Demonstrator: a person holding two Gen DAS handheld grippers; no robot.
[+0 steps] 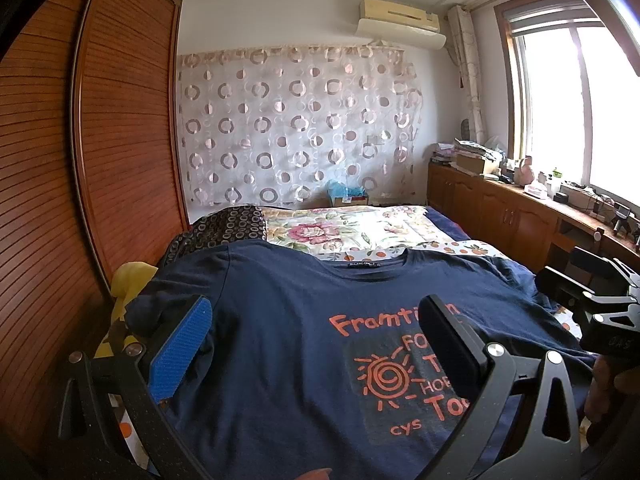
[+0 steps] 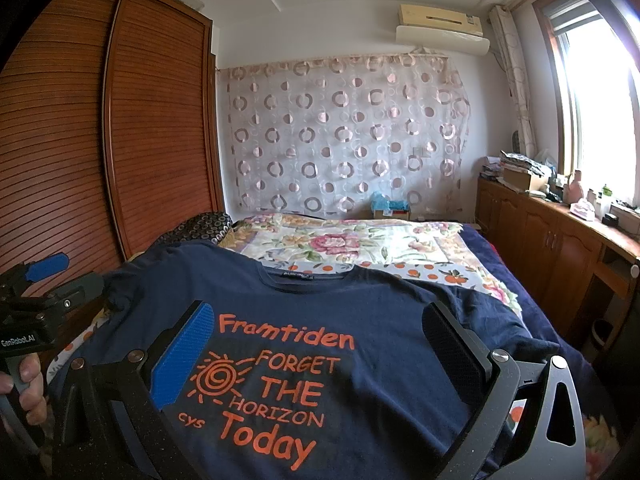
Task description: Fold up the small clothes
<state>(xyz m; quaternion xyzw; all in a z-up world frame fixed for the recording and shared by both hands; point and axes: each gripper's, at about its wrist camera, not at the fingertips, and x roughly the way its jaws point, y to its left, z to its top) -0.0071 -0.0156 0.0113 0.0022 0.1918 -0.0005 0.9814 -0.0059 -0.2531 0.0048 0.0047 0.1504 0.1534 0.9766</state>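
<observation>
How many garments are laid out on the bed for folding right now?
1: the navy T-shirt, spread flat, print up, collar toward the far wall. A yellow cloth bunches past its left sleeve; more may lie hidden underneath.

Room above the shirt, big things at the sides

The wardrobe (image 1: 120, 128) blocks the left of the frame and the cabinets (image 1: 500, 208) block the right; the middle, over the navy T-shirt (image 1: 288, 320) and the floral quilt (image 1: 352, 228), is open space.

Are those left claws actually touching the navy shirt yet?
Cannot tell. The left gripper is open above the shirt in its own wrist view, but that forward-looking view shows neither contact nor a gap. The right wrist view only shows its top edge.
</observation>
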